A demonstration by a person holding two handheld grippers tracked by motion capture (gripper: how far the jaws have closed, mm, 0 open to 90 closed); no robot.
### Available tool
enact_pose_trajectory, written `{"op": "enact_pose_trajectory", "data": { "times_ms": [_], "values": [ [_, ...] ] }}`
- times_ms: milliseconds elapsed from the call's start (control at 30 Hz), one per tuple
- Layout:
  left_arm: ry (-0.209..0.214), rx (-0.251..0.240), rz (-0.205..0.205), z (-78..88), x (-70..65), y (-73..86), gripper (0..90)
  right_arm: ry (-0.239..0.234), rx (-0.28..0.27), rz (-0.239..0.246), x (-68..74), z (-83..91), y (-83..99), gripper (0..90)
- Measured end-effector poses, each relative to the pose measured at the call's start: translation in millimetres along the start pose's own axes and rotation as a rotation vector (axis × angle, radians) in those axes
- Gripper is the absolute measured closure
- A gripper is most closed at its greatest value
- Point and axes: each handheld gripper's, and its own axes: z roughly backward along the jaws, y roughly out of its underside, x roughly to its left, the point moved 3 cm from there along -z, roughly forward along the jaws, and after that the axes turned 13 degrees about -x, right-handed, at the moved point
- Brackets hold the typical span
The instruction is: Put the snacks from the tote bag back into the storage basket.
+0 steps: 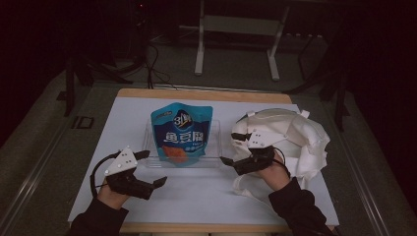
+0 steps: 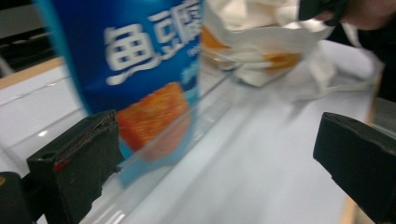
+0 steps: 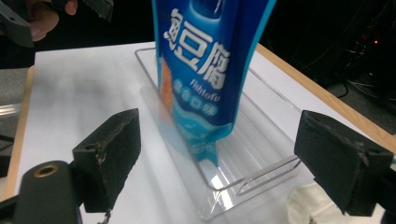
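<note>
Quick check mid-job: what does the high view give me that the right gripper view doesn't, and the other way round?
High view alone: the white cloth bag bunched at the table's right, the right gripper open beside it, and the whole white table top.

Right gripper view alone: close detail of the clear tray, its thin wire rim and near corner, with the pouch's bottom edge standing inside it.

Both: the blue snack pouch upright in the tray, and the left gripper open, away from the pouch.
</note>
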Motion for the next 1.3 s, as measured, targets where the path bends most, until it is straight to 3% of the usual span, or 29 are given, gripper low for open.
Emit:
{"op": "enact_pose_trajectory", "data": {
  "times_ms": [233,400,600,767,900,1300],
  "values": [
    [0.067,-0.011,-0.014,-11.8,-18.5,-0.8,1.1,0.007,-0.014,-0.001,6.9,13.2,4.7,14.7],
    [0.103,0.005,-0.024,-21.8,-27.8,2.1,1.1,0.017,-0.024,-0.007,9.2,23.4,11.4,14.7],
    [0.160,0.035,-0.007,-34.7,-36.7,11.0,1.1,0.017,-0.031,-0.040,10.3,33.5,25.6,14.5],
    [0.208,0.050,-0.018,-46.8,-46.0,19.4,1.1,0.040,-0.014,-0.029,15.1,42.9,34.6,14.0],
    [0.244,0.073,-0.027,-52.9,-51.7,25.1,1.1,0.033,-0.034,-0.053,17.2,50.1,38.8,13.8],
    [0.284,0.120,-0.023,-60.9,-58.8,38.8,1.1,0.109,-0.023,-0.072,18.5,72.8,56.3,13.9]
  ]
}}
